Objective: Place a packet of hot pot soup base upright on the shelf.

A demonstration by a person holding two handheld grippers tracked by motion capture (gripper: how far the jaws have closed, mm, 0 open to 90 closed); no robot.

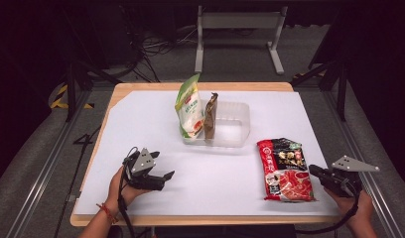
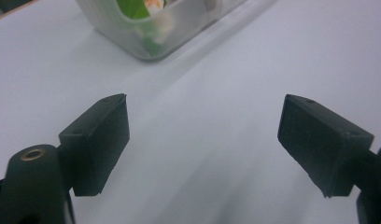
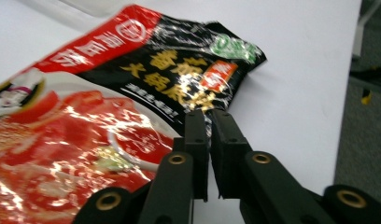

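Hovering low over the white counter (image 1: 141, 124), the left hand-held gripper (image 1: 163, 177) gapes wide and empty, the clear tub (image 1: 235, 124) ahead; at right, the right hand-held gripper (image 3: 209, 119) pinches the red-and-black packet (image 1: 285, 168) by its edge, its Chinese lettering blurred.

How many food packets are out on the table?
3: a green packet and a brown packet stand in the clear tub; a red packet lies flat, its edge pinched by the right gripper.
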